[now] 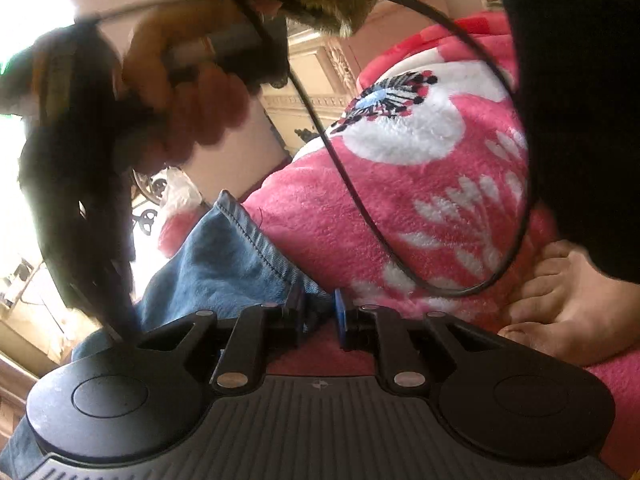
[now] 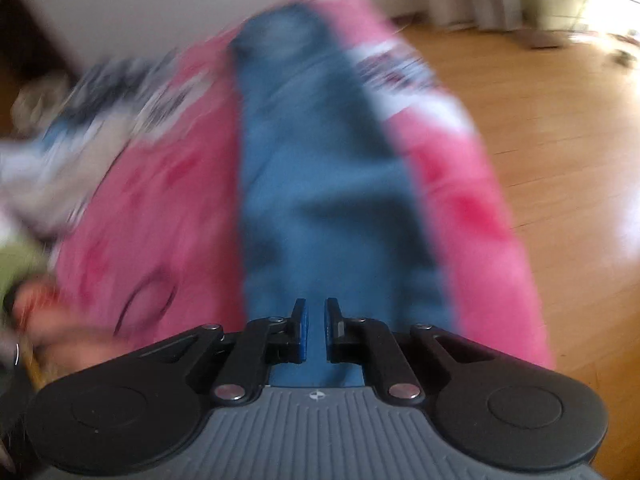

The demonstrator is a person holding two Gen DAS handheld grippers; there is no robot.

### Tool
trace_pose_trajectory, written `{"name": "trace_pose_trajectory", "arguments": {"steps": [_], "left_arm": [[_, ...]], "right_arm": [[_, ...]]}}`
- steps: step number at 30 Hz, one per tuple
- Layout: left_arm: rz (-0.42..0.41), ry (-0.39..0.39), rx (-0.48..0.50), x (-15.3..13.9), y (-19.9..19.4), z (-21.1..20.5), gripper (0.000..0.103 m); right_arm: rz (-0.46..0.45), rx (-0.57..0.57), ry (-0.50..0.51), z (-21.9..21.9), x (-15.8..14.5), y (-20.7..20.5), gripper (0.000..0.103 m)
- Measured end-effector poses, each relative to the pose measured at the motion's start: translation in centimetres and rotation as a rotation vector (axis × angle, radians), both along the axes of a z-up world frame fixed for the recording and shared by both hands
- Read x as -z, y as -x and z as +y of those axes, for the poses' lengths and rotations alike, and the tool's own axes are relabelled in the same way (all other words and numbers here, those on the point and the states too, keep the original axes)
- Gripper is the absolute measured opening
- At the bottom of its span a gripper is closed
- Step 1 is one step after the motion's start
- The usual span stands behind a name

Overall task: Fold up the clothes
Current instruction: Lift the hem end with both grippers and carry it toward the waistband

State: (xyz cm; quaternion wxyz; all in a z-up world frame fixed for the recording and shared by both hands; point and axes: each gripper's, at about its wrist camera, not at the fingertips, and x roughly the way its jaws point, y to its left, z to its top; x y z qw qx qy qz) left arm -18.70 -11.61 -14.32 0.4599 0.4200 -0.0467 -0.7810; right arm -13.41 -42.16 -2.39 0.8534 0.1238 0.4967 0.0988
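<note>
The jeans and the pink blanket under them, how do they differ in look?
The jeans are plain blue denim with a stitched hem, while the pink blanket is fluffy fleece patterned with white and red shapes. The jeans lie as a narrow strip on top; the blanket spreads wide on both sides beneath them. The right tongs straddle the jeans, not the blanket. Both are soft fabric.

Right wrist view motion-blurred: jeans (image 2: 320,168) ahead of the right gripper (image 2: 316,330) show no seams, pink blanket (image 2: 160,200) pattern unreadable. Left wrist view: hand (image 1: 188,92) up-left of the left gripper (image 1: 320,320) blurred, foot (image 1: 568,304) cut by dark clothing.
</note>
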Motion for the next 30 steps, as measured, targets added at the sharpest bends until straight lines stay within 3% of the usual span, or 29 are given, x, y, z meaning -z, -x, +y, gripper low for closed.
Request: {"name": "trace_pose_trajectory", "arguments": {"steps": [3,7,10,12,14,18,21,25,27,30], "left_arm": [[-0.027,0.019,0.024,0.3,0.2,0.3,0.016],[-0.058,0.047,0.046,0.4,0.4,0.9,0.017],[-0.077,0.070,0.056,0.6,0.6,1.3,0.017],[-0.079,0.078,0.059,0.7,0.6,1.4,0.018],[-0.076,0.078,0.062,0.7,0.5,1.4,0.018],[-0.083,0.078,0.068,0.6,0.7,1.5,0.018],[-0.091,0.078,0.073,0.5,0.8,1.7,0.019],[-0.102,0.078,0.080,0.6,1.0,1.8,0.019],[-0.104,0.077,0.085,0.5,1.1,1.9,0.019],[-0.110,0.076,0.091,0.3,1.6,1.7,0.019]], "right_arm": [[-0.014,0.023,0.027,1.2,1.9,-1.8,0.006],[-0.078,0.081,-0.056,-1.0,-1.1,-1.3,0.009],[0.048,-0.081,-0.086,-0.5,-1.5,0.4,0.009],[0.116,-0.157,-0.023,1.1,-0.2,0.9,0.009],[0.094,-0.107,0.013,2.1,1.2,0.4,0.008],[-0.012,0.099,-0.121,-0.7,0.0,-0.2,0.009],[0.031,0.000,-0.164,-1.9,-1.2,1.2,0.009],[0.152,-0.154,-0.060,0.4,0.7,2.1,0.009],[0.110,-0.107,-0.064,0.9,2.1,1.4,0.007],[0.008,0.044,-0.146,-0.9,0.7,1.4,0.009]]}}
